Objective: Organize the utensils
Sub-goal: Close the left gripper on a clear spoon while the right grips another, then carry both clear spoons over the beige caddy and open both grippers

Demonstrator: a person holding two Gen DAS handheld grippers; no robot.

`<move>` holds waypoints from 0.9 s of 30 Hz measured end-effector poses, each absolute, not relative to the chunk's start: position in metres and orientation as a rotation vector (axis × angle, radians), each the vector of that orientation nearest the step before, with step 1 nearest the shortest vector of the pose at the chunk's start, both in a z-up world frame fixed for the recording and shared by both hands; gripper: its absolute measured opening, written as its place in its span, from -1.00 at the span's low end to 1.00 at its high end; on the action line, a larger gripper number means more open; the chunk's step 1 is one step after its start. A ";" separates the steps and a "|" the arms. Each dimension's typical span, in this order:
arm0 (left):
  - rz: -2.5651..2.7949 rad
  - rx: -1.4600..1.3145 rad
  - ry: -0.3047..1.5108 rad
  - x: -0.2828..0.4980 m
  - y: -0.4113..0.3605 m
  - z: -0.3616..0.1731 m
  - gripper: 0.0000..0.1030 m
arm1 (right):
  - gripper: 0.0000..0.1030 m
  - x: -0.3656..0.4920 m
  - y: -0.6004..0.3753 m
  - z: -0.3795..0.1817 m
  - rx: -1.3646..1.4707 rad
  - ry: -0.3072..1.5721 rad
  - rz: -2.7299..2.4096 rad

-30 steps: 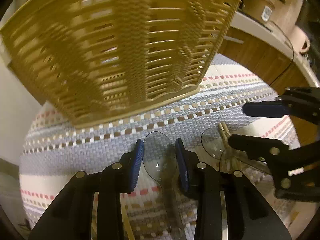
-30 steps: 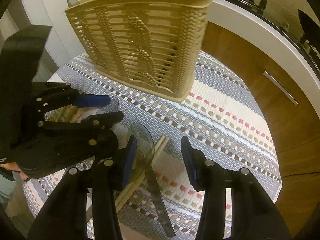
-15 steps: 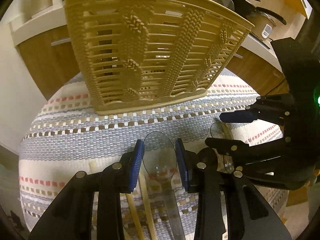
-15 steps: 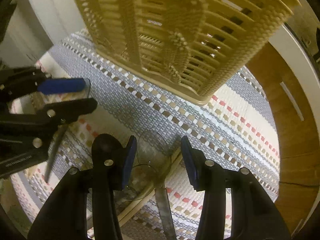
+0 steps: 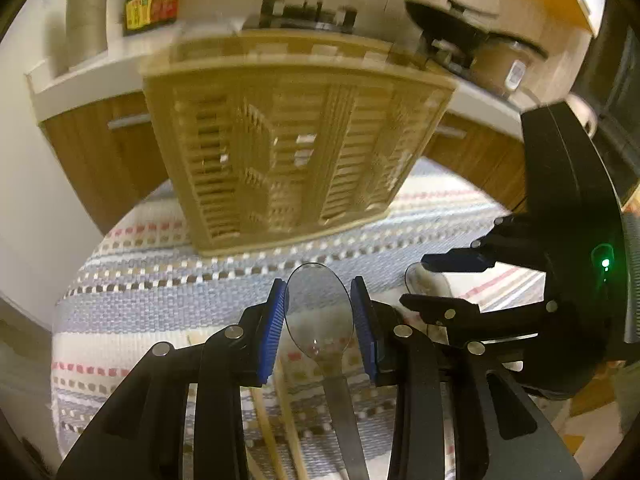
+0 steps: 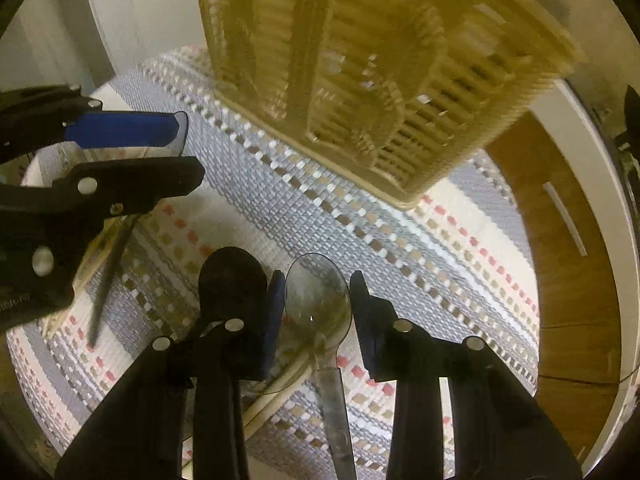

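Observation:
My left gripper [image 5: 319, 318] is shut on a clear plastic spoon [image 5: 320, 312], bowl forward, lifted above the striped cloth. My right gripper [image 6: 317, 312] is shut on a second clear plastic spoon [image 6: 317, 300], its handle running back between the fingers. The tan woven basket [image 5: 296, 152] stands ahead of both grippers; it also shows in the right wrist view [image 6: 384, 72]. The right gripper shows at the right of the left wrist view [image 5: 440, 280], the left gripper at the left of the right wrist view [image 6: 176, 152]. Wooden chopsticks [image 5: 280, 412] lie on the cloth below.
A round table under a striped woven cloth [image 5: 160, 280] holds everything. More chopsticks [image 6: 280, 384] and a dark utensil [image 6: 108, 276] lie on it. Wooden cabinets with a white counter [image 5: 80, 92] stand behind, with bottles and a stove. The table edge drops off to the right [image 6: 536, 320].
Both grippers have lifted and tilted up with their spoons; the basket now sits farther ahead in the left view. The right gripper closed from wide open onto its spoon.

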State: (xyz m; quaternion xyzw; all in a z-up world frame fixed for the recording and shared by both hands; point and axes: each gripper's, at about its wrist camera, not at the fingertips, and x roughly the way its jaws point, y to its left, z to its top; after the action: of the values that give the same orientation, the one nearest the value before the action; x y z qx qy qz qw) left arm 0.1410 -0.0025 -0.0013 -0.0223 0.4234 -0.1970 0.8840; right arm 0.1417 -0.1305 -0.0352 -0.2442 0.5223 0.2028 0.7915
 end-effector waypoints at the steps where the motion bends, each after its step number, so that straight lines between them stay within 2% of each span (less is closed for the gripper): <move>1: -0.414 -0.051 0.860 0.131 0.002 0.004 -0.39 | -0.42 0.137 -0.136 -0.027 -0.505 1.096 0.437; 15: -0.427 -0.039 0.545 0.089 0.002 0.098 -0.39 | -0.42 0.059 -0.228 0.086 -0.192 0.698 0.425; 27: -0.356 0.037 0.340 0.101 0.007 0.190 -0.39 | -0.42 0.086 -0.213 0.168 -0.001 0.458 0.517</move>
State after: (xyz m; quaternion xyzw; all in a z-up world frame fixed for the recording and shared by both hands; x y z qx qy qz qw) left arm 0.1013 0.0073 0.1904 0.0185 0.1682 -0.1763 0.9697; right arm 0.0863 -0.2129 0.1685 -0.0004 0.2243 0.2532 0.9411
